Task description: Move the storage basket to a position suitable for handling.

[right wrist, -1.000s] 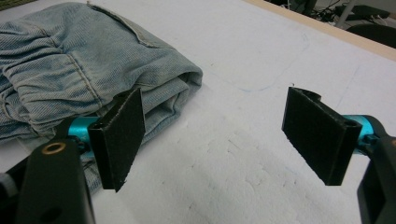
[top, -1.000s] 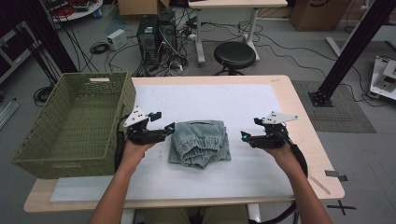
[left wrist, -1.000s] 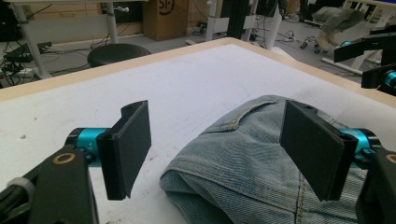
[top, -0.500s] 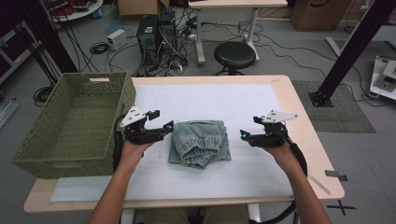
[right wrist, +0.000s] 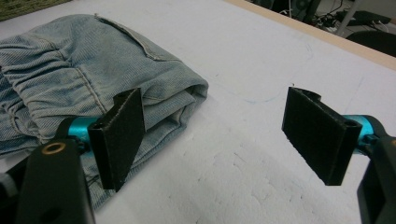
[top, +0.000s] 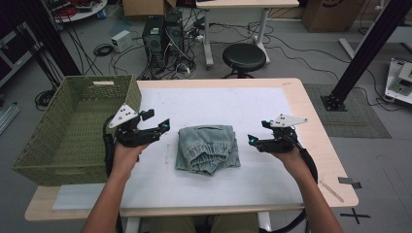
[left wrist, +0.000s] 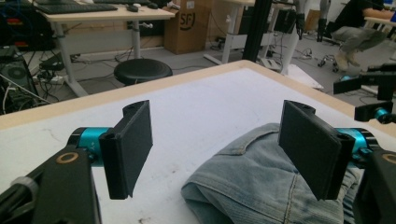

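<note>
Across the middle of the frame, the bench (top: 291, 97) carries a green basket (top: 73, 126) at left and folded jeans (top: 208, 148) at centre. Left tongs (top: 164, 127) and right tongs (top: 251, 140), both spread and empty, flank the jeans, which lie between them, the left seemingly slightly nearer.

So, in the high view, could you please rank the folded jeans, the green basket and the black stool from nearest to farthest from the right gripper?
From the right gripper, in the high view:
1. Folded jeans: just to its left, mid-table, untouched.
2. Black stool: on the floor beyond the table's far edge.
3. Green basket: at the table's left end, past the left gripper.
</note>
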A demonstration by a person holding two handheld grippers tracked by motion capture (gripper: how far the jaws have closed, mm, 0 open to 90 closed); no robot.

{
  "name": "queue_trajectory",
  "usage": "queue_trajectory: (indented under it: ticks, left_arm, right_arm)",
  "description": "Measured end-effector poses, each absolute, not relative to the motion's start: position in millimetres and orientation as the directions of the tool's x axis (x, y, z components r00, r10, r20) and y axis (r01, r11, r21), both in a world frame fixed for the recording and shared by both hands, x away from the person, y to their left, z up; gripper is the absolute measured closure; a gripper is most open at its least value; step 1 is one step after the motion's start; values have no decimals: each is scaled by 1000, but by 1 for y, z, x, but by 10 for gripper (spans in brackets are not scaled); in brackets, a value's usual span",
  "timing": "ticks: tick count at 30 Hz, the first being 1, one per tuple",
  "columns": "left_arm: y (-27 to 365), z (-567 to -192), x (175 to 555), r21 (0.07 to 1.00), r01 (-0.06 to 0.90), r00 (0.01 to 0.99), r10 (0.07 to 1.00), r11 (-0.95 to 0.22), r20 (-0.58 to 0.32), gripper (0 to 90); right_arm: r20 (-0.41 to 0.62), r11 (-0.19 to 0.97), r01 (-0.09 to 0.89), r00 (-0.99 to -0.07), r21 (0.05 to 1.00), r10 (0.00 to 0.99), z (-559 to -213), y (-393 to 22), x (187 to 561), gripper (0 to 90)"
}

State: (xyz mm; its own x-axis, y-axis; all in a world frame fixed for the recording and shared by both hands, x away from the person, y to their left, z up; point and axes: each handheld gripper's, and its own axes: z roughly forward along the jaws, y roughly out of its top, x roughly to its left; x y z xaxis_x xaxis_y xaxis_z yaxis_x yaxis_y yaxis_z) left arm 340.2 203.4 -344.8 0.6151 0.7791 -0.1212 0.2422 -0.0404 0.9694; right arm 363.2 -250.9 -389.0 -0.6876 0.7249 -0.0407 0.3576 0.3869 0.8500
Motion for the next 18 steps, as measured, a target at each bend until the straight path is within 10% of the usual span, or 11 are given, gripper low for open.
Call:
queue_trajectory:
  ticks: [18]
  left_arm:
    - [271,-310,322,983,181,535,837,19,-115,267]
  right_arm:
    - [-34,376,360,-682,854,731,-392,-253,362,220]
